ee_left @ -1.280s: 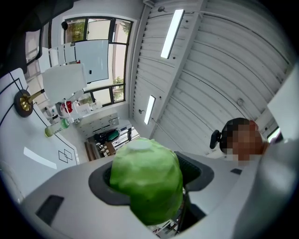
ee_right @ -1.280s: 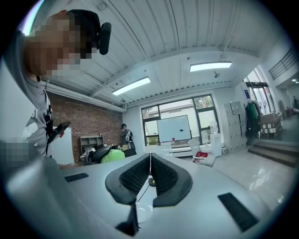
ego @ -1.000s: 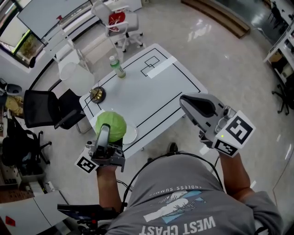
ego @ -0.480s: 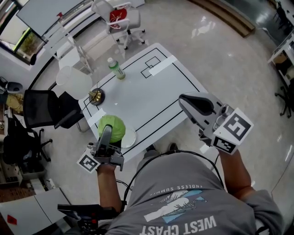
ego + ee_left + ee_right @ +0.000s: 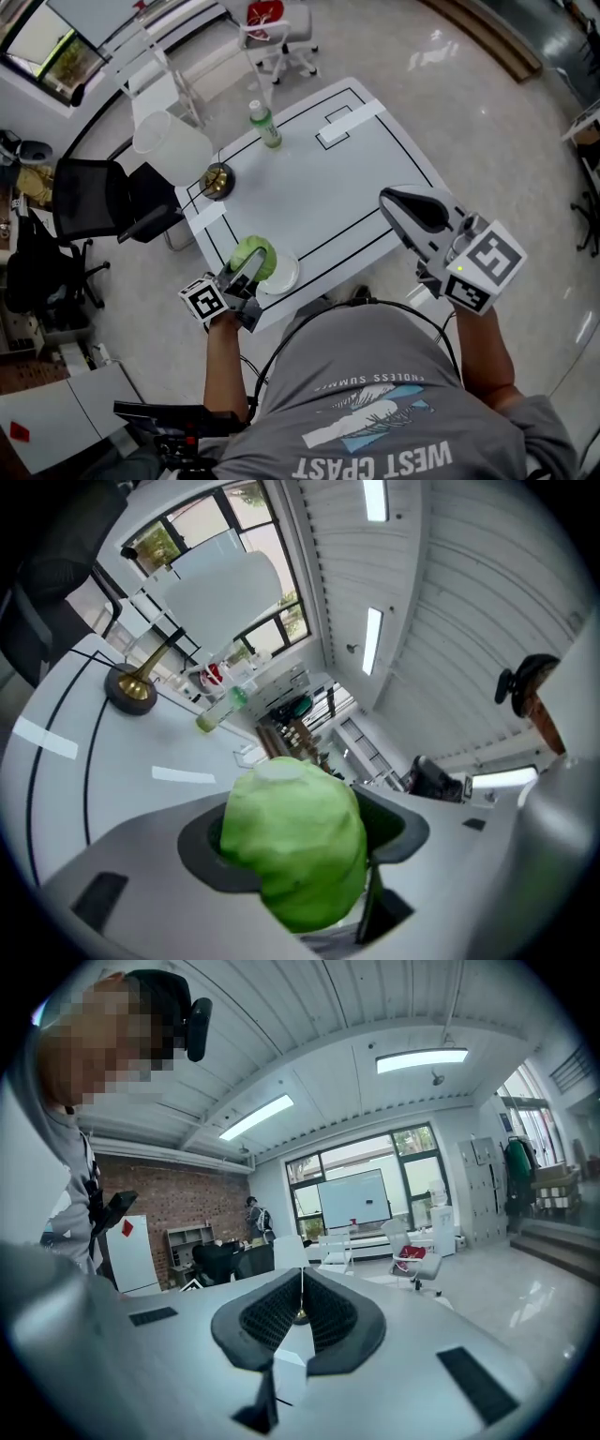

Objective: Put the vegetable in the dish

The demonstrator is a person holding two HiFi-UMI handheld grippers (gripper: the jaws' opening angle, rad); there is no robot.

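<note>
The vegetable is a round green cabbage [image 5: 259,251], and my left gripper [image 5: 248,269] is shut on it at the near left corner of the white table [image 5: 319,187]. It hangs low over the left side of the white dish [image 5: 287,275]; I cannot tell whether it touches the dish. In the left gripper view the cabbage [image 5: 295,841] fills the gap between the two dark pads of the left gripper [image 5: 300,855]. My right gripper [image 5: 401,202] floats above the table's near right edge, and in the right gripper view the right gripper [image 5: 300,1314] is shut with nothing in it.
A brass bell [image 5: 218,180] stands at the table's left edge and a green-capped bottle [image 5: 267,127] at the far left. White tape strips [image 5: 349,125] lie at the far end. A black office chair [image 5: 94,202] and a white chair [image 5: 169,150] stand left of the table.
My left gripper has come down with the cabbage from high above the table to just over the dish. The right gripper has shifted slightly and stays shut.
</note>
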